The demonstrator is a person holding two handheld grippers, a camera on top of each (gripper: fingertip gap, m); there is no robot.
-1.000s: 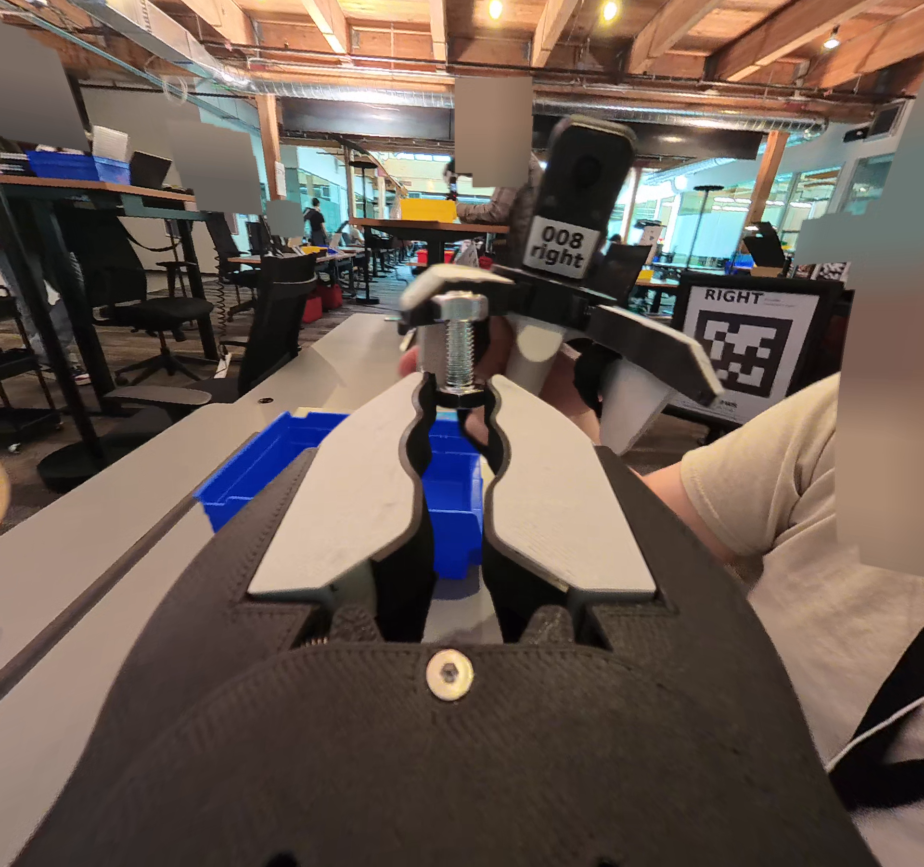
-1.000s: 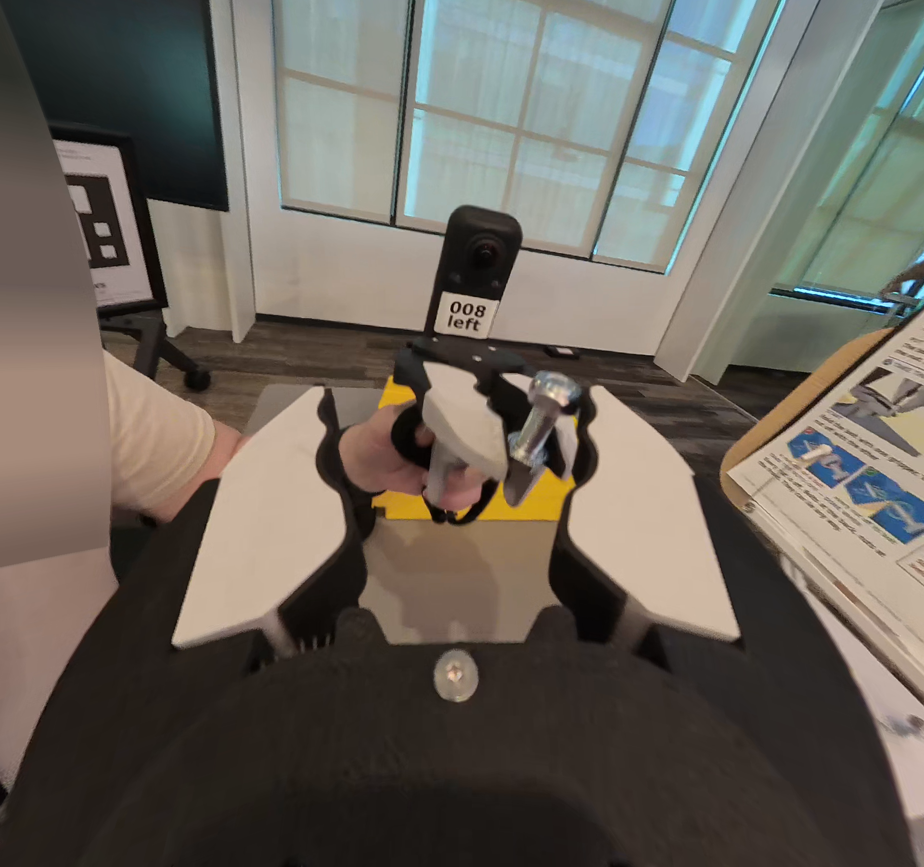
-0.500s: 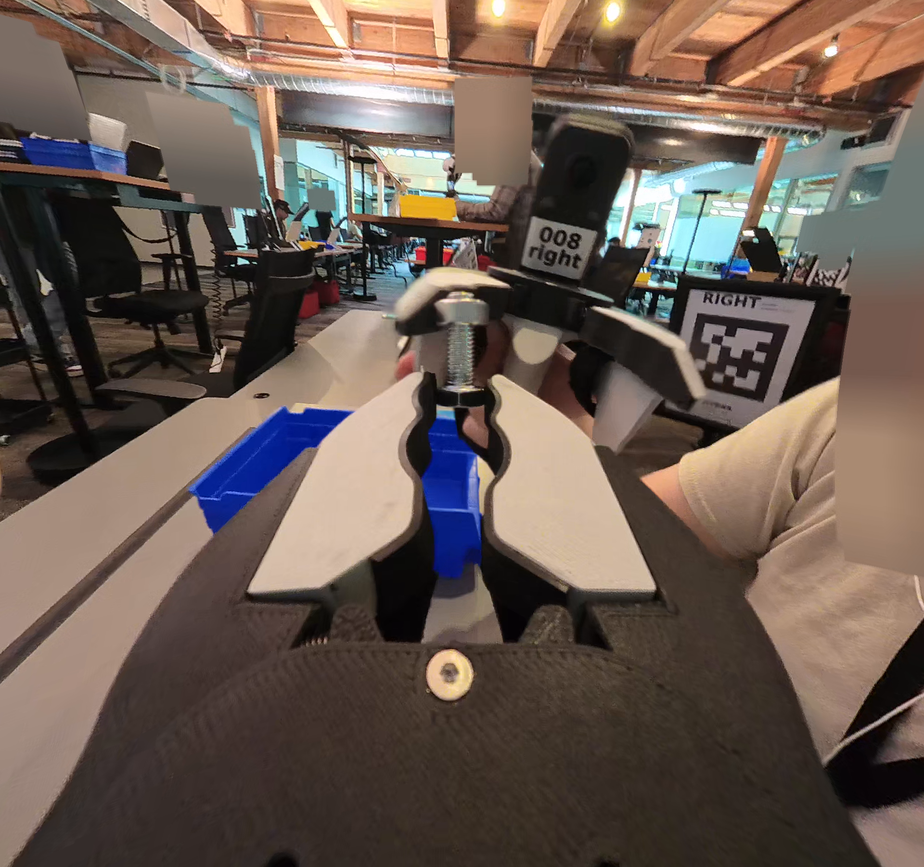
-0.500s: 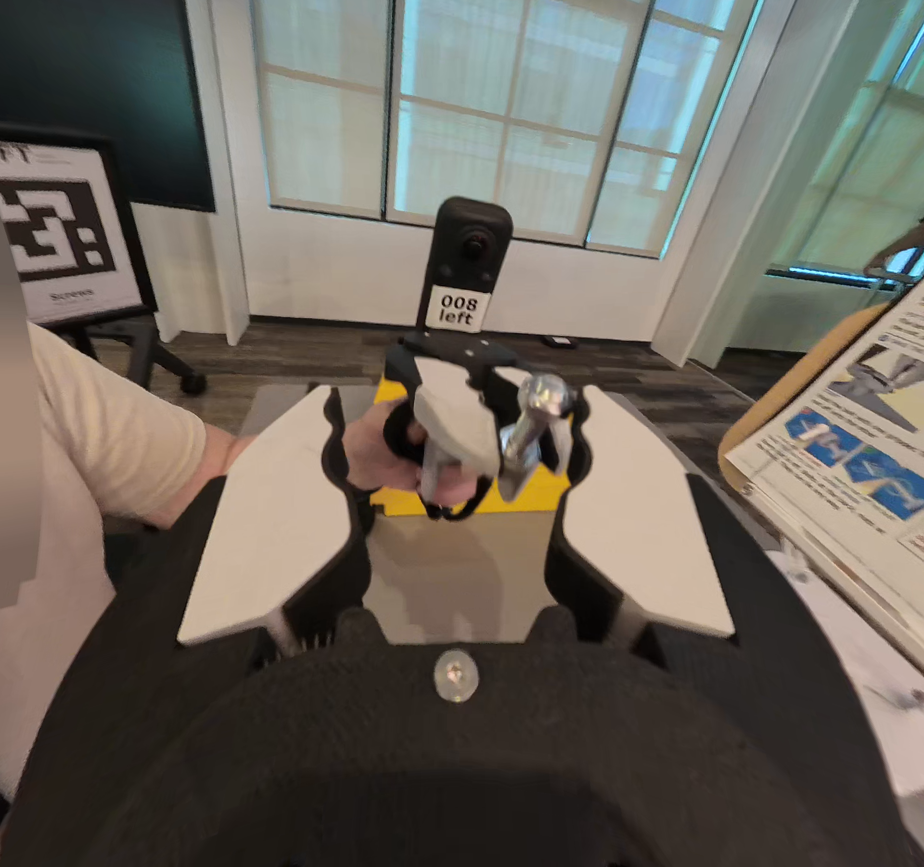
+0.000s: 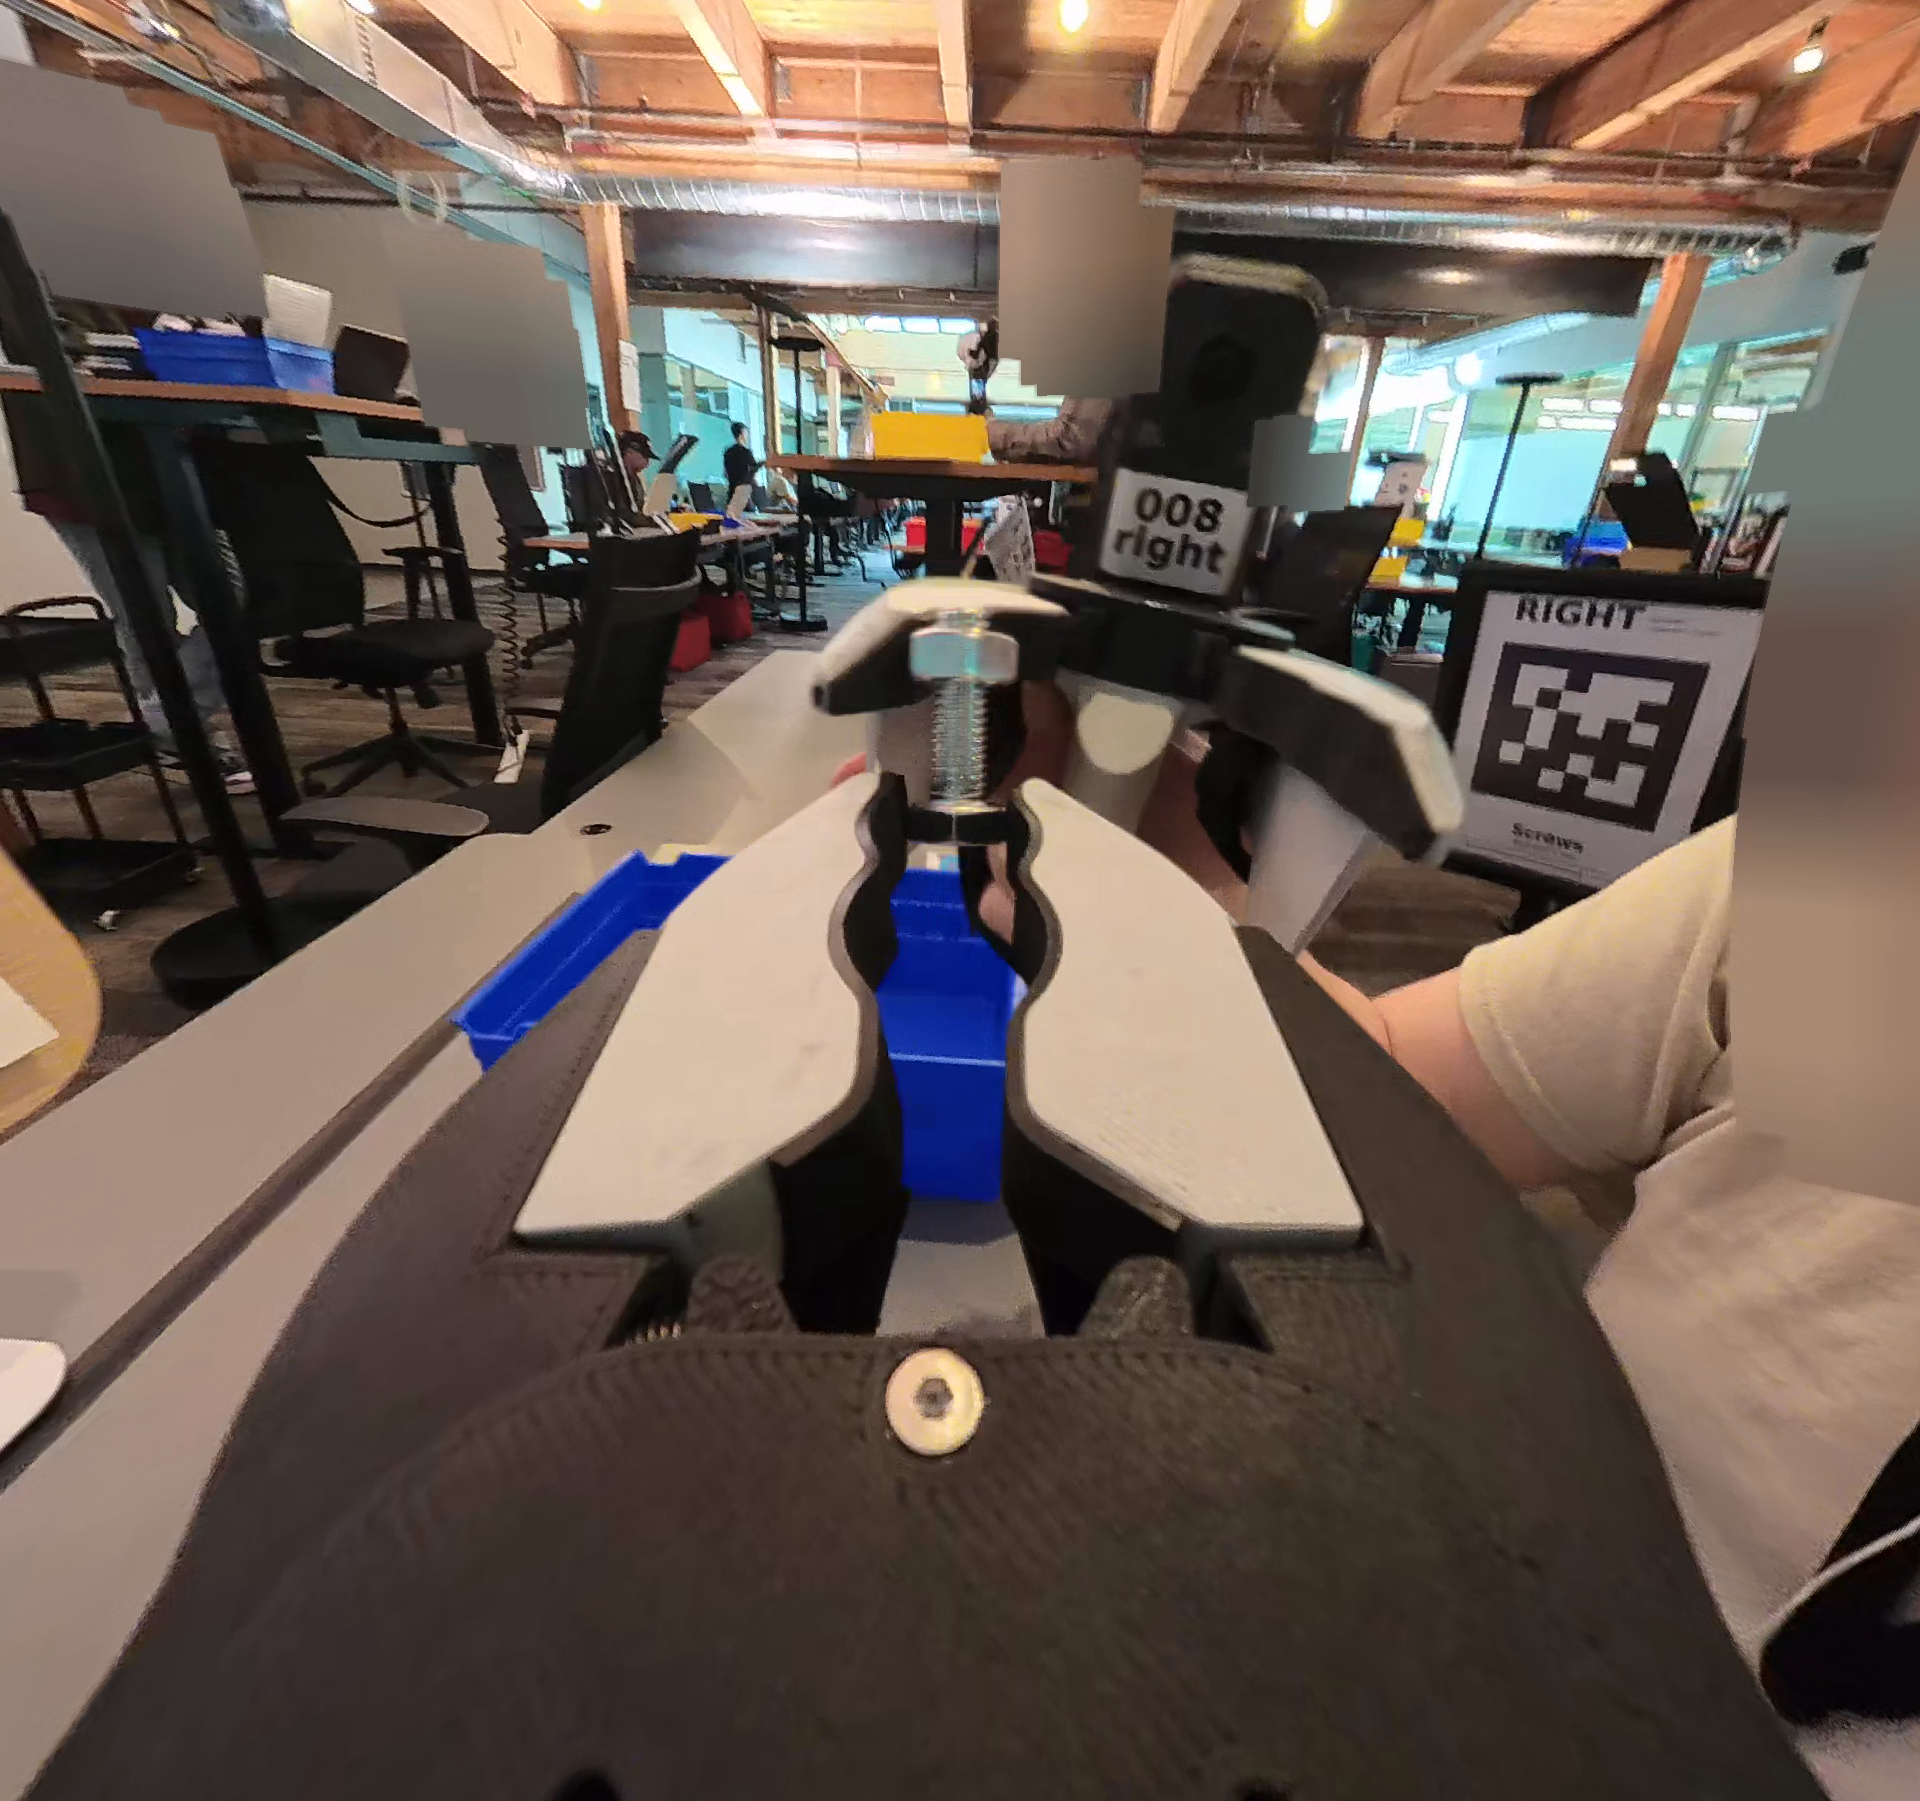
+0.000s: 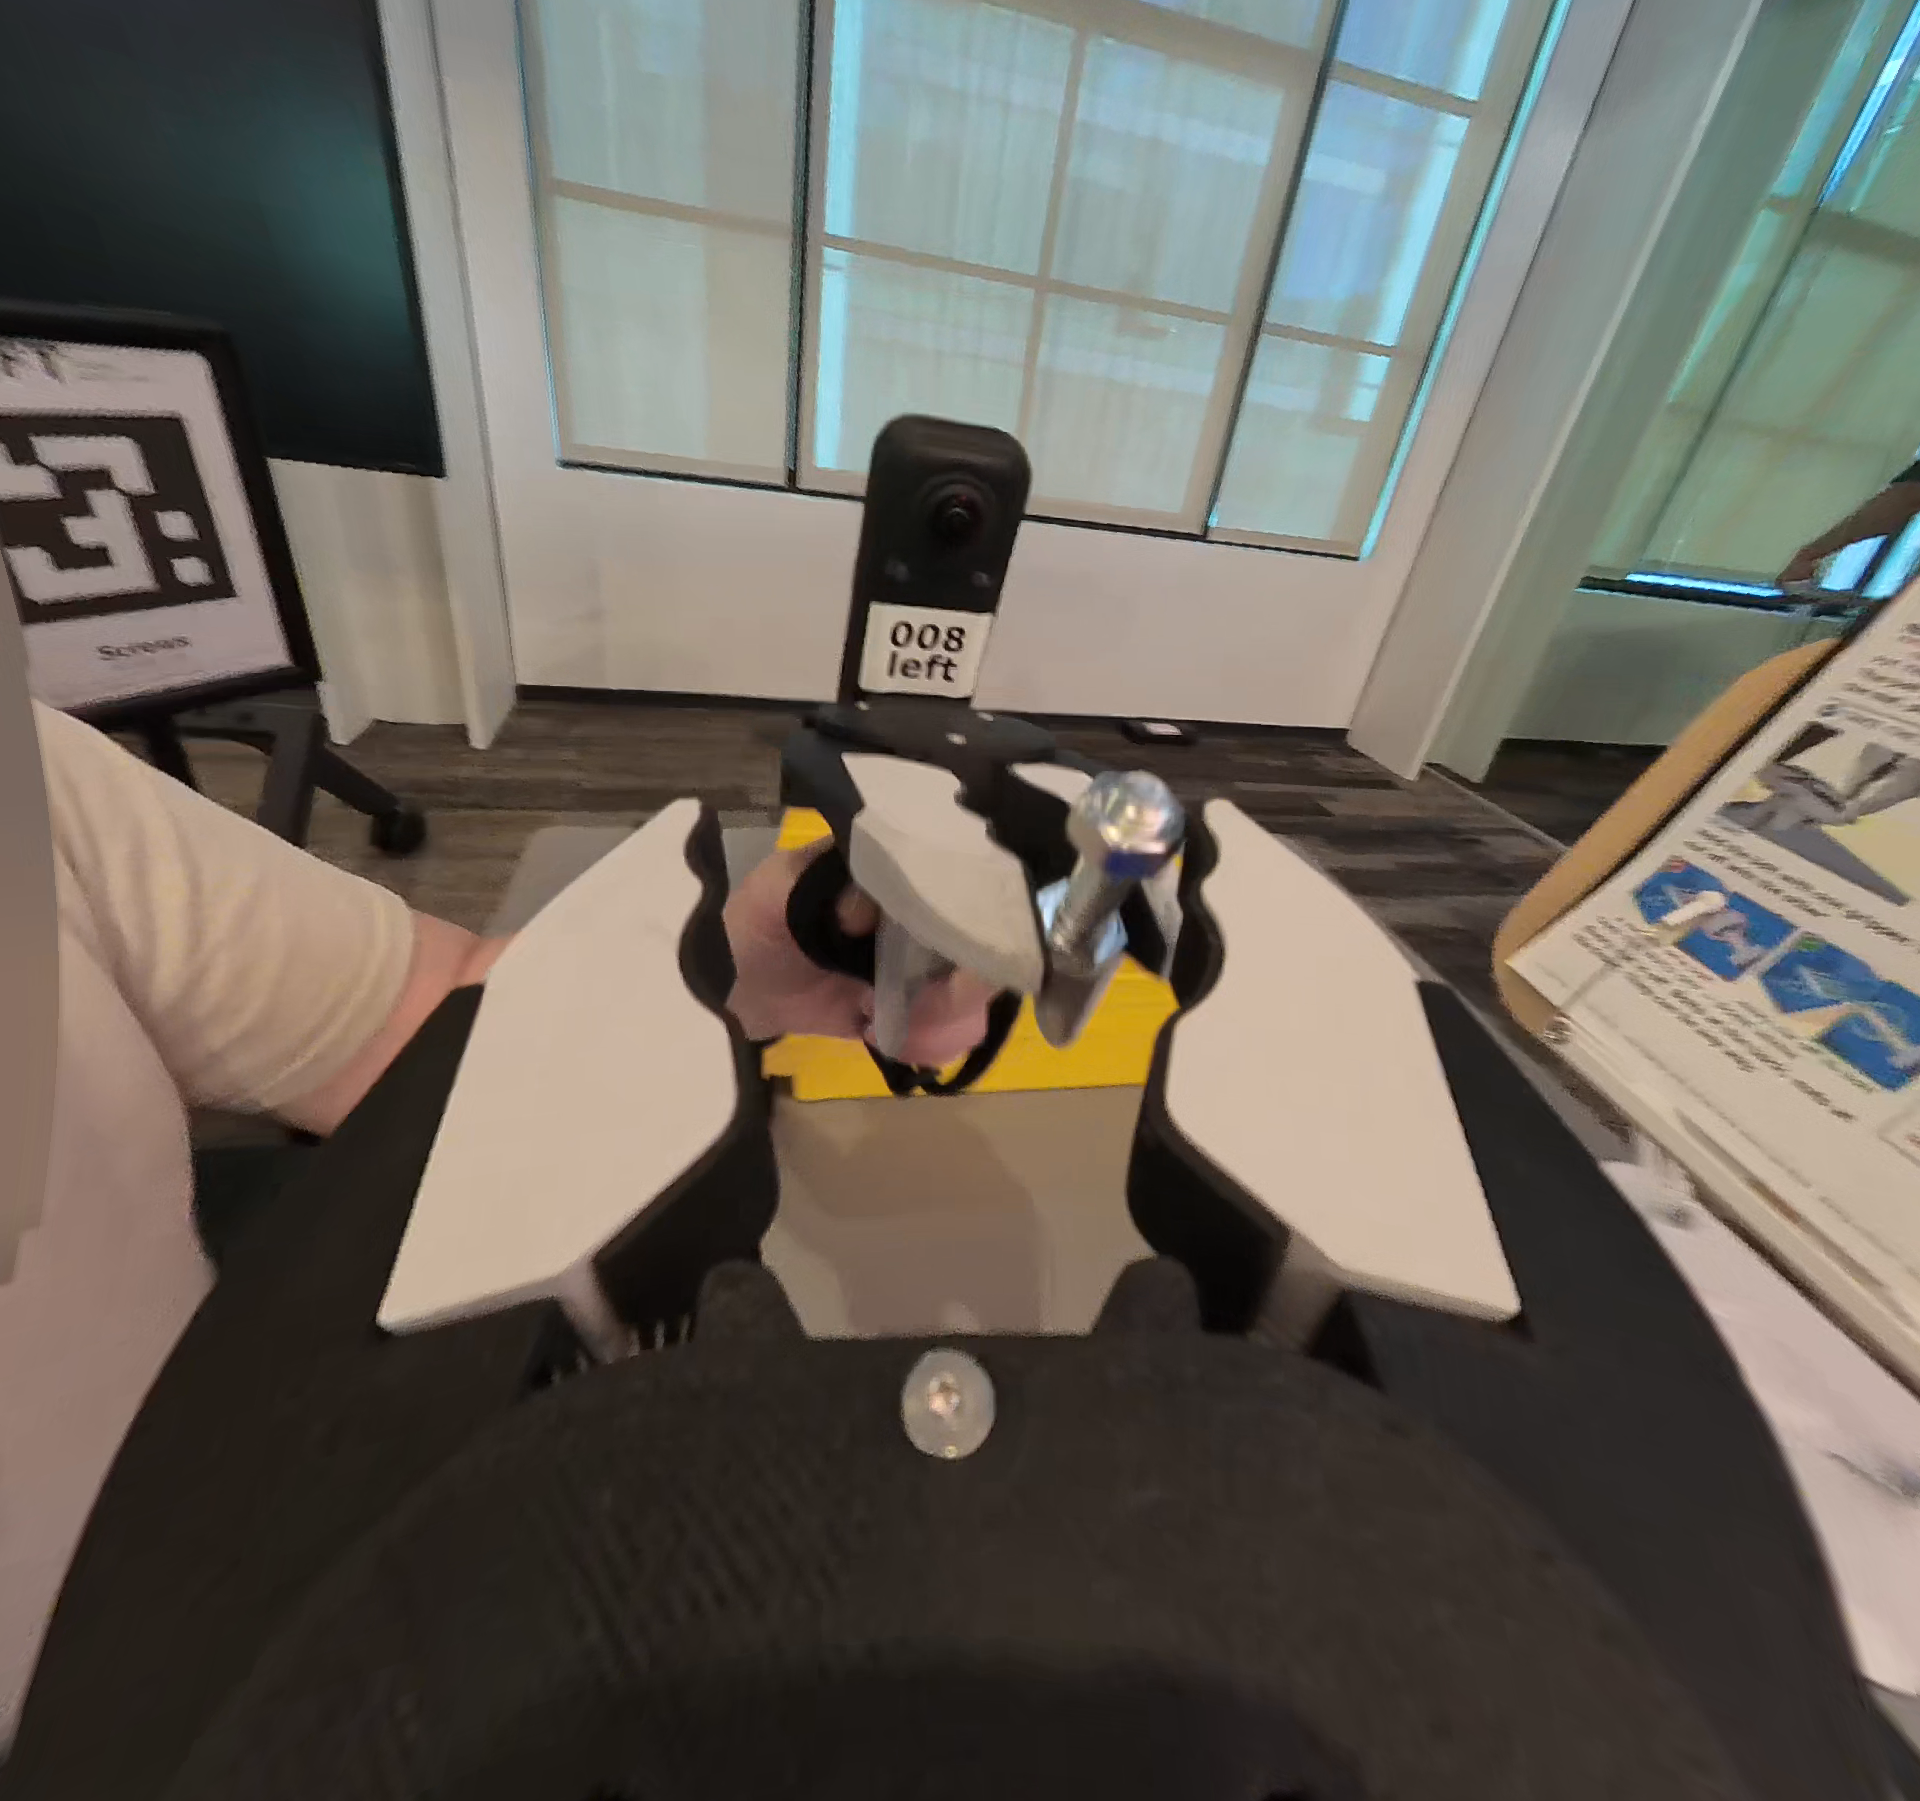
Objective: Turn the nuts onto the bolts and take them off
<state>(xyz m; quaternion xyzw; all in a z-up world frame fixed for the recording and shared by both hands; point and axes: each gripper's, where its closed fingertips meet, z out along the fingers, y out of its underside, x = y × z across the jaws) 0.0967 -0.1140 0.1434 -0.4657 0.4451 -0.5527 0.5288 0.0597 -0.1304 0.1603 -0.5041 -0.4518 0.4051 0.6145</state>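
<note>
A silver bolt stands upright, its hex head on top. My left gripper is shut on the bolt's lower end, and a nut sits on the thread just above the fingertips. My right gripper is open. In the right wrist view the bolt head lies between its fingers, close to the right-hand finger. In the left wrist view the right gripper faces me, one finger right behind the bolt head. I cannot tell whether it touches.
A blue bin stands on the grey table under the left gripper. A yellow bin stands below the grippers. A board with instruction sheets leans at the right. A marker sign stands behind the person's arm. Left and right tips are no more than a few centimetres apart.
The right gripper has shifted and turned a little around the bolt head, staying open. The left gripper still holds the bolt in the same way.
</note>
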